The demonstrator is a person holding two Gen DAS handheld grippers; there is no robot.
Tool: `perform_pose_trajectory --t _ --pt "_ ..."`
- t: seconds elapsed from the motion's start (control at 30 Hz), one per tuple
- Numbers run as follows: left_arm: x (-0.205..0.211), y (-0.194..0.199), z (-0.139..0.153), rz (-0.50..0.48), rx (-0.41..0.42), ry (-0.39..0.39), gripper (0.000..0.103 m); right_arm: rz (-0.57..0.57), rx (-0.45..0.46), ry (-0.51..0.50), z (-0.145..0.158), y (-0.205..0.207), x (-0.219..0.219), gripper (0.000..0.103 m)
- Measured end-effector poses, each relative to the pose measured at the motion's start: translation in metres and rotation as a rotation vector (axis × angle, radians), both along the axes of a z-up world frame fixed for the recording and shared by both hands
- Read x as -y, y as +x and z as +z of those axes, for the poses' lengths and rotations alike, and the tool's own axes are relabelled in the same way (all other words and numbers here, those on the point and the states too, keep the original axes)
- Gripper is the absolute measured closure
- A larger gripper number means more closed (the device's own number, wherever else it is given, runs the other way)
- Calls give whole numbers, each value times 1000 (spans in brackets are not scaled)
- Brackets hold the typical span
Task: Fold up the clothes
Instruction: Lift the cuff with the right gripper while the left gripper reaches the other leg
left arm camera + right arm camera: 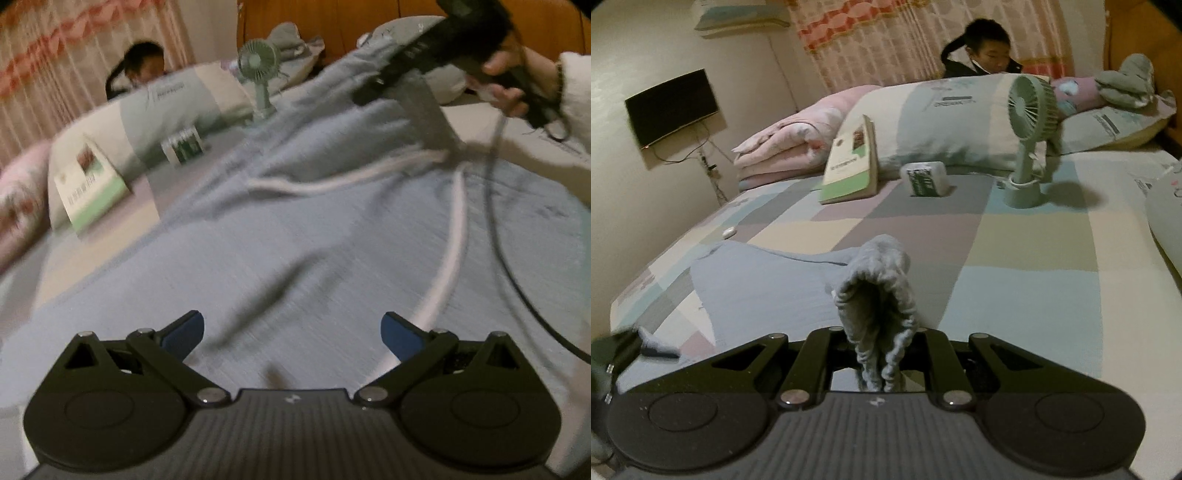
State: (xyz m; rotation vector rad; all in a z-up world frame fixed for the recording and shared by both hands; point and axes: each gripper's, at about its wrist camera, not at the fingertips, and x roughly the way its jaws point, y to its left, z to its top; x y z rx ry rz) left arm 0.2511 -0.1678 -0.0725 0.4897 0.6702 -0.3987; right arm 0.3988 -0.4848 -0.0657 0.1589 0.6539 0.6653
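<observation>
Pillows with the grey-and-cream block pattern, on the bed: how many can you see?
2. One long pillow lies behind the green book and green fan; the second lies right of it, under the pink and grey plush toys. More may be hidden.

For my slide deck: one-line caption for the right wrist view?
Right tool shut on a bunched grey cuff above the patchwork bed.

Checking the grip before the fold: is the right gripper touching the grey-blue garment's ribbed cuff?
Touching. The right wrist view shows the right gripper shut on the grey-blue garment's ribbed cuff, with the bunched fabric pinched between its fingers.
</observation>
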Motion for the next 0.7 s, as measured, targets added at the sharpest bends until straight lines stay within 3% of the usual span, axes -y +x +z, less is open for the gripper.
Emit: perform_pose_trajectory --t 0.13,0.37,0.53,0.7 --pt "0 32 2 -28 59 44 1 27 20 -4 5 -12 -4 88" --pt "-7 83 -6 -18 164 186 1 106 61 -78 7 -39 -24 88" --pt "-3 117 -25 -63 219 309 1 154 82 -128 6 -56 -38 88" --pt "0 148 -43 -88 264 371 1 167 96 -156 4 -65 -44 88"
